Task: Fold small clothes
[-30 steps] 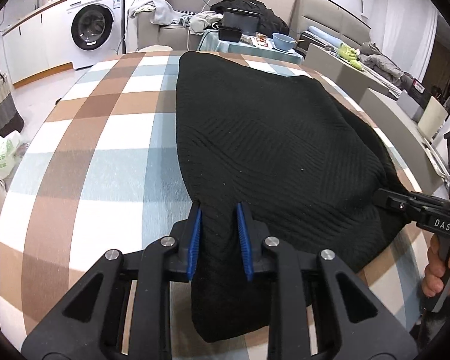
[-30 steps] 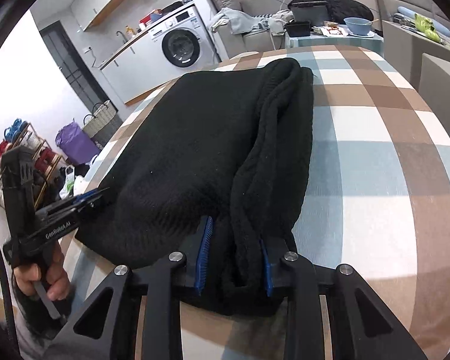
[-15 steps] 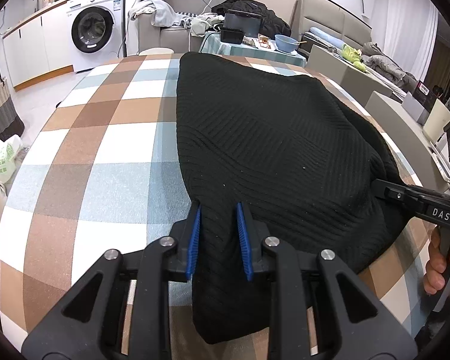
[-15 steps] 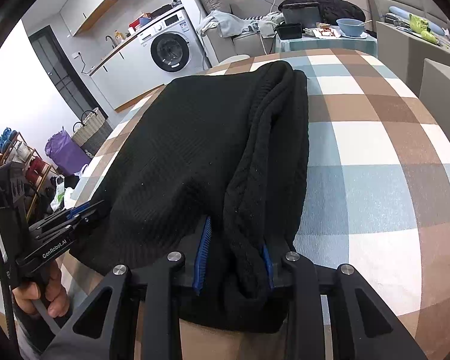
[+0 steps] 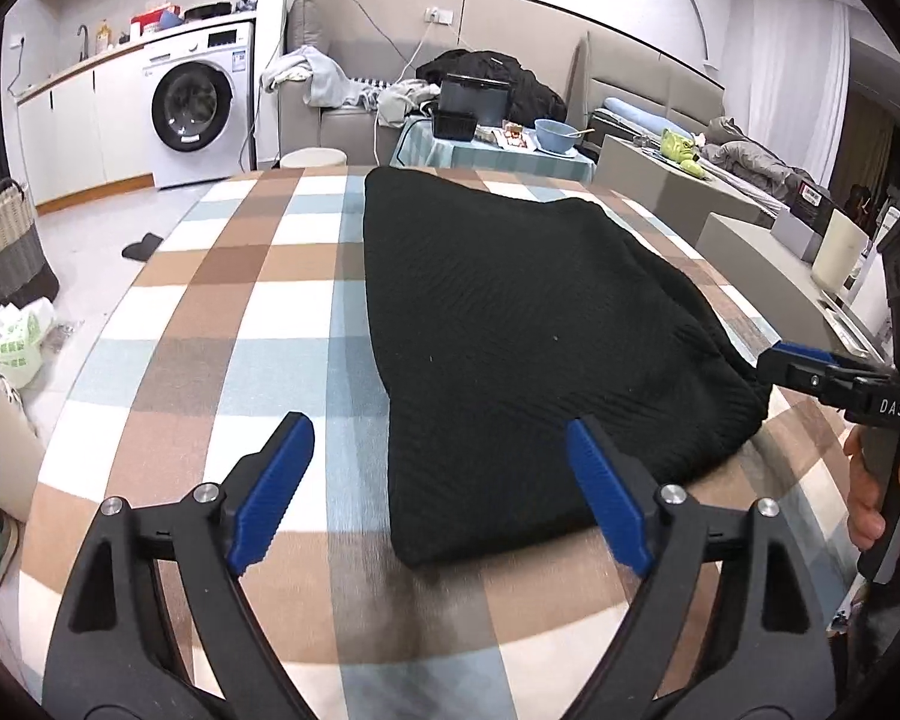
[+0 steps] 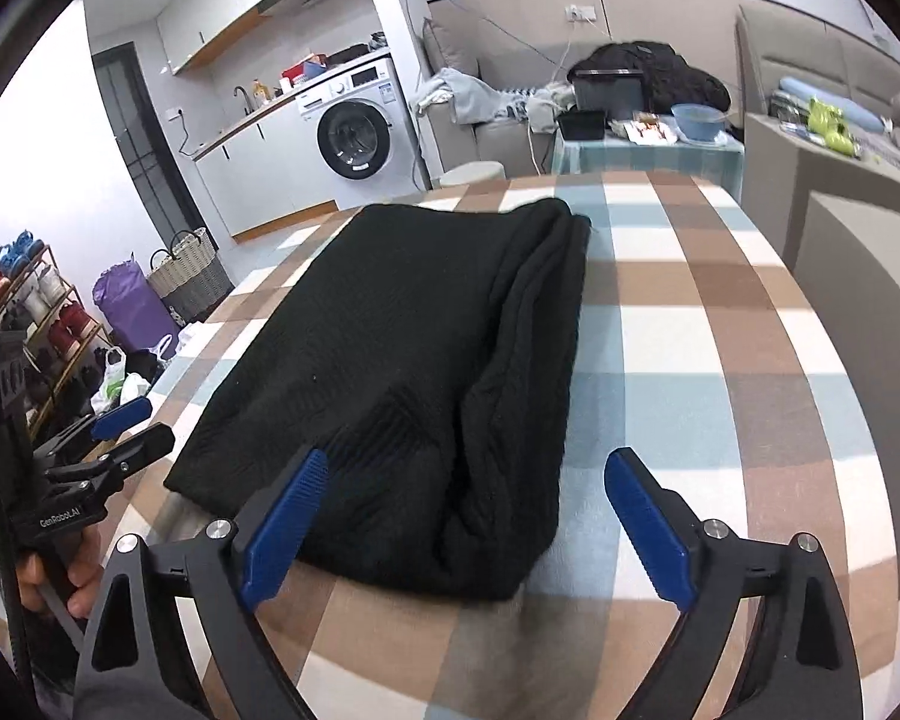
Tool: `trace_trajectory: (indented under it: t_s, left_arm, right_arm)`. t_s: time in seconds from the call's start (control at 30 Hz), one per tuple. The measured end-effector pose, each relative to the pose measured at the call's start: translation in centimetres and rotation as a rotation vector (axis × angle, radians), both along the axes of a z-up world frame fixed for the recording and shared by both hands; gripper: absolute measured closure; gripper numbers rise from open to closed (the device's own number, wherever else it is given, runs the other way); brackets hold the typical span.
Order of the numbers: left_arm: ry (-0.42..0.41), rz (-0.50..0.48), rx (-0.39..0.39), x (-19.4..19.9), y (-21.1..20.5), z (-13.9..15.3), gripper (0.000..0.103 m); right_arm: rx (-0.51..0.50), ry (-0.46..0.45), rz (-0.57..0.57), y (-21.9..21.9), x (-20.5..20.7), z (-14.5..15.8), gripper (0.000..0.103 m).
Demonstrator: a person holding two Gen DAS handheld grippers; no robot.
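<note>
A black knitted garment (image 5: 522,330) lies folded flat on the checked tablecloth (image 5: 228,312). Its right side (image 6: 528,360) is a thick rolled fold. My left gripper (image 5: 438,468) hovers over the garment's near left corner; its jaws are opening wide and the blue pads (image 5: 273,483) touch no cloth. My right gripper (image 6: 468,510) stands above the near right corner (image 6: 486,540); its jaws are opening too, and the cloth lies loose between the pads. Each gripper shows in the other's view: the right gripper (image 5: 810,369) at the right edge, the left gripper (image 6: 120,426) at the left.
The table (image 6: 720,360) ends close in front of me. Beyond it stand a washing machine (image 5: 195,105), a sofa with heaped clothes (image 5: 486,81) and a small table with a blue bowl (image 5: 555,135). A wicker basket (image 6: 189,279) and shoe rack (image 6: 36,306) sit left.
Both grippers have let go of the garment's near edge, spread their jaws wide and drawn back and up. The near edge now lies flat on the cloth.
</note>
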State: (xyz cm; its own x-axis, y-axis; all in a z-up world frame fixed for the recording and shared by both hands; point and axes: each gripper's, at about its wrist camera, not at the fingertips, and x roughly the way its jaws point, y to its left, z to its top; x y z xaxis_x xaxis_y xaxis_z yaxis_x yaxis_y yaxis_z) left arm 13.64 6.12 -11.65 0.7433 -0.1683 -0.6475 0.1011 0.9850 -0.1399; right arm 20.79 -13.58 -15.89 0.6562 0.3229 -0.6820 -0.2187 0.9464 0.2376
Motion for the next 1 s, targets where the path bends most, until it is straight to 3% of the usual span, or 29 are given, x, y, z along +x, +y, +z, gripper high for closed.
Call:
trace_trajectory:
  t_s: [0.07, 0.1, 0.2, 0.37, 0.4, 0.43, 0.5, 0.57, 0.63, 0.7, 0.83, 1.0]
  left_arm:
    - [0.014, -0.005, -0.011, -0.4, -0.1, -0.2, 0.018]
    - [0.020, -0.011, -0.012, -0.5, -0.3, -0.3, 0.018]
    - [0.029, -0.030, -0.004, -0.4, -1.3, -0.7, 0.018]
    - [0.038, -0.088, 0.009, 0.0, -3.7, -0.6, 0.018]
    - [0.036, -0.107, 0.015, 0.1, -4.5, -0.4, 0.018]
    - [0.033, -0.117, 0.019, 0.2, -4.8, -0.3, 0.018]
    - [0.027, -0.137, 0.030, 0.4, -5.8, -0.1, 0.018]
    - [0.026, -0.155, 0.027, 0.8, -6.6, -0.1, 0.018]
    - [0.034, -0.165, 0.037, 1.4, -7.5, -0.2, 0.018]
    - [0.031, -0.168, 0.058, 2.0, -8.3, -0.2, 0.018]
    - [0.055, -0.192, 0.049, 3.2, -9.9, -0.5, 0.018]
    - [0.099, -0.240, 0.082, 4.0, -11.7, -1.7, 0.018]
  right_arm:
    - [0.042, 0.019, 0.020, -0.4, -0.3, -0.4, 0.009]
    - [0.058, 0.027, 0.022, -0.6, -0.3, -0.6, 0.014]
    - [0.151, 0.094, 0.028, -1.3, 0.2, -1.8, 0.046]
    - [0.199, 0.135, 0.026, -1.1, 1.7, -3.1, 0.075]
    - [0.201, 0.130, 0.036, -0.9, 1.8, -2.9, 0.089]
    - [0.205, 0.101, 0.055, -0.6, 1.5, -2.3, 0.093]
    - [0.297, 0.052, 0.103, -0.9, 0.5, -0.8, 0.094]
    - [0.317, 0.137, 0.057, -1.7, 0.8, -1.3, 0.094]
    - [0.224, 0.229, -0.010, -1.9, 1.4, -3.0, 0.095]
    - [0.190, 0.249, -0.026, -2.0, 1.4, -3.7, 0.094]
    - [0.254, 0.219, -0.023, -3.0, 1.3, -3.0, 0.085]
    - [0.309, 0.216, -0.033, -3.1, 3.9, -2.7, 0.084]
